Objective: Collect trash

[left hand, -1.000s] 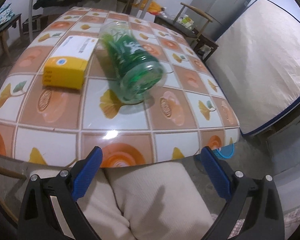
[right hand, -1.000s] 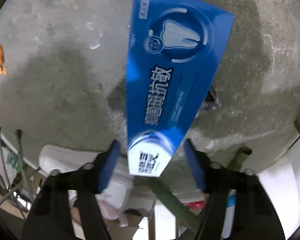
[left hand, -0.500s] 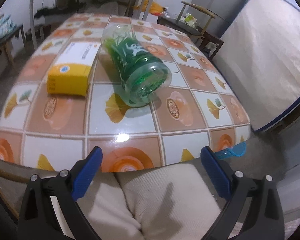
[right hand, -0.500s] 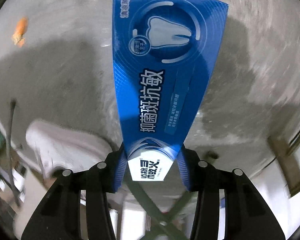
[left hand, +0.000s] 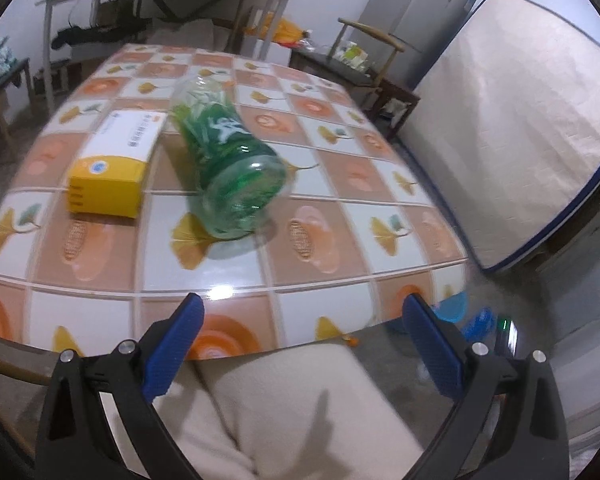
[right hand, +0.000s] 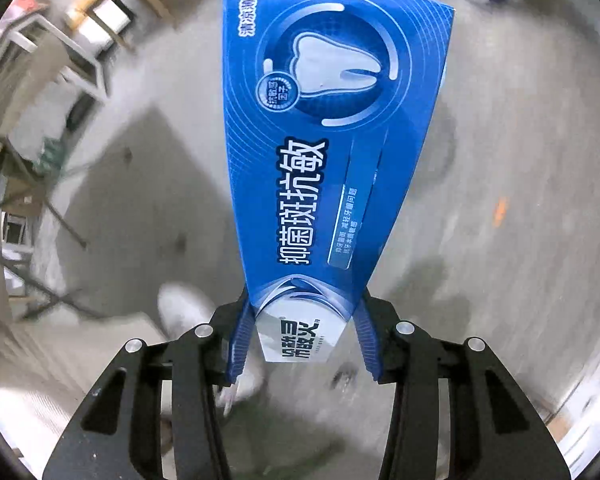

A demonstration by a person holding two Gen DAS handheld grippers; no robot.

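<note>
My right gripper (right hand: 304, 322) is shut on the near end of a long blue toothpaste box (right hand: 324, 148), which hangs above the grey concrete floor (right hand: 500, 128) and points away from the camera. My left gripper (left hand: 300, 328) stands open with nothing between its fingers, held over a person's lap by the near edge of the tiled table (left hand: 340, 200). On that table a green plastic bottle (left hand: 232, 168) lies on its side, base toward me. A yellow and white box (left hand: 116, 168) lies just left of the bottle.
A mattress (left hand: 512, 128) leans at the right beyond the table. A wooden chair (left hand: 368, 64) and a grey cabinet (left hand: 416, 12) stand behind. Blue items (left hand: 468, 316) lie on the floor by the table's right corner. Furniture legs (right hand: 52, 52) show blurred at the floor's left.
The right gripper closed on the toothpaste box and lifted it from the floor while rolling. The left view barely shifted.
</note>
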